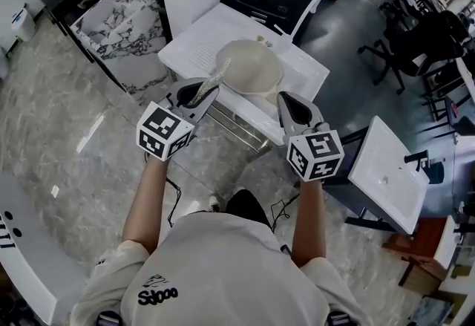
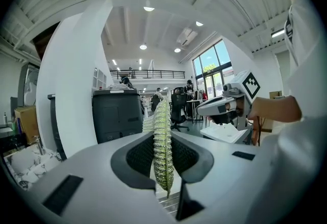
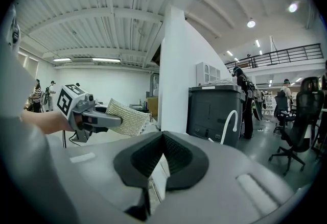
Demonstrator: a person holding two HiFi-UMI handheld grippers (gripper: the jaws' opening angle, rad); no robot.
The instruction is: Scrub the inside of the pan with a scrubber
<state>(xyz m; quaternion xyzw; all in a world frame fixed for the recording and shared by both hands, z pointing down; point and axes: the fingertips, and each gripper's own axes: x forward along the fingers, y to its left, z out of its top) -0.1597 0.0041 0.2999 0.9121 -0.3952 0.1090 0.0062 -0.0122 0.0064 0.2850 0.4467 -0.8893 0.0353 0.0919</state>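
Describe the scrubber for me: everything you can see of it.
The scrubber is a flat, pale, roughly rectangular pad of knitted-looking mesh, and it glints greenish when seen edge-on in the left gripper view. The left gripper is shut on one end. The rest sticks out free past the jaws towards the pan. Whether it touches the pan cannot be told.

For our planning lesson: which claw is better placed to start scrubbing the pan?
Left. The left claw is shut on the scrubber, close by the pan; the right claw holds nothing.
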